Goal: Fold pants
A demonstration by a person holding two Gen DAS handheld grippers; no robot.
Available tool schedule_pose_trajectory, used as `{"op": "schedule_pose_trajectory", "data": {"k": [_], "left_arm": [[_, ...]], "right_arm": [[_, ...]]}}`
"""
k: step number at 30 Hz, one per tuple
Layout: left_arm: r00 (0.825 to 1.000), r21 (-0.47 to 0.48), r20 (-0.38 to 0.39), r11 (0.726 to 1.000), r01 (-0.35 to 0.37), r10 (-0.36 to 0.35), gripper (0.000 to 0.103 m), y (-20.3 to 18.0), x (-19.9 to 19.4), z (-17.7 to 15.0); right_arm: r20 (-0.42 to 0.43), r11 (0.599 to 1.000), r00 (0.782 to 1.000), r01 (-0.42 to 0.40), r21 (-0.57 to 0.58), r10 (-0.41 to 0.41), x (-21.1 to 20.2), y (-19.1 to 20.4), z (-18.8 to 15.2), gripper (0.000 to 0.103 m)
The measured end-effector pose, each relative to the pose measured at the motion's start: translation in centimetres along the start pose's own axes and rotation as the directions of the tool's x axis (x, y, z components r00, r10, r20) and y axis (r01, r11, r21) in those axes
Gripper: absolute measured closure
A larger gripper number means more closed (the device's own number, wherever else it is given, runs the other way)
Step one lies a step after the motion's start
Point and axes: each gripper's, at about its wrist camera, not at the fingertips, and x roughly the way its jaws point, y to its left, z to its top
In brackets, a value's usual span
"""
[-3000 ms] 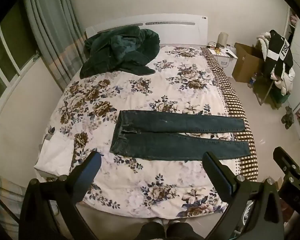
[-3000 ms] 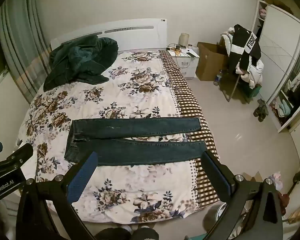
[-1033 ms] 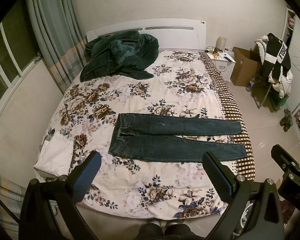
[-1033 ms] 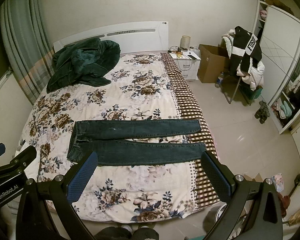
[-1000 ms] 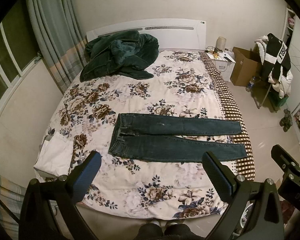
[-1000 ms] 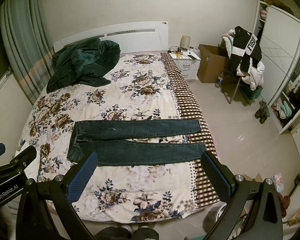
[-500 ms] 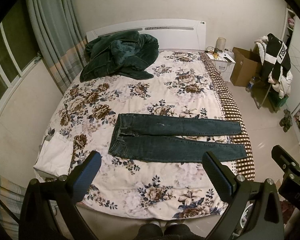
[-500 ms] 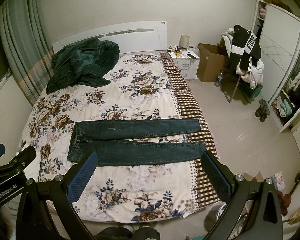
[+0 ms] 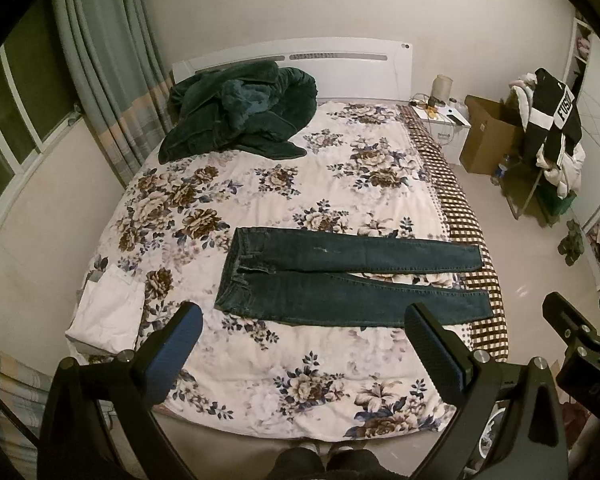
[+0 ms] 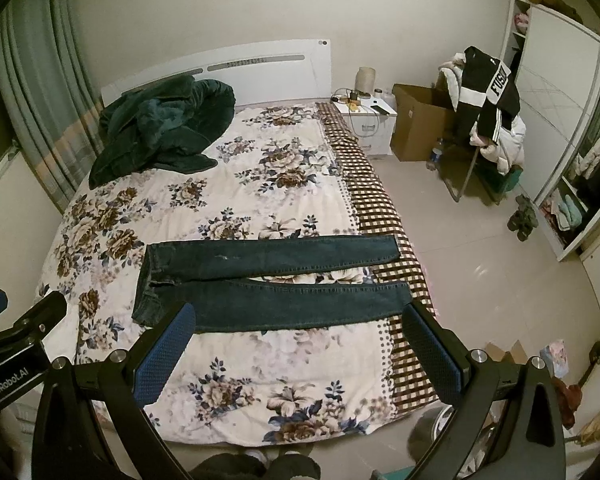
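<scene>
1. Left gripper [image 9: 306, 344] hangs above the bed [image 9: 260, 360] foot, released, grasping nothing.
2. Jeans [image 9: 340, 272] lie flat across the bed, waist left, legs apart.
3. Right gripper [image 10: 300, 340] likewise spread, empty.

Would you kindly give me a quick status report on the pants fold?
Left gripper and right gripper open, empty, above the bed's foot. Jeans flat on the floral bedspread, unfolded, legs apart. Green blanket far off; nothing in the way.
</scene>
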Motion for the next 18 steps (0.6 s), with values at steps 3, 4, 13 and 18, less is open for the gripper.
{"op": "schedule_pose_trajectory", "data": {"k": [3, 4, 13, 18], "left_arm": [[1.0, 0.004, -0.011, 1.0, 0.006, -0.006, 0.0, -0.1, 0.2, 0.5], [1.0, 0.007, -0.015, 1.0, 0.008, -0.007, 0.0, -1.4, 1.0, 1.3], [0.999, -0.036, -0.037, 0.999, -0.008, 0.006, 0.0, 0.4, 8.7, 3.3], [0.993, -0.094, -0.114, 0.995, -0.042, 0.032, 0.0, 1.4, 17.3, 5.4]], "right_arm": [[-0.013, 1.0, 1.0, 0.005, 0.006, -0.005, 1.3, -0.2, -0.2, 0.0], [-0.017, 1.0, 1.0, 0.008, 0.009, -0.007, 1.6, -0.3, -0.4, 0.0], [-0.097, 0.991, 0.994, 0.064, 0.114, -0.053, 9.0, -1.1, -0.4, 0.0], [-0.19, 0.973, 0.978, 0.121, 0.196, -0.083, 18.6, -2.7, 0.8, 0.0]]}}
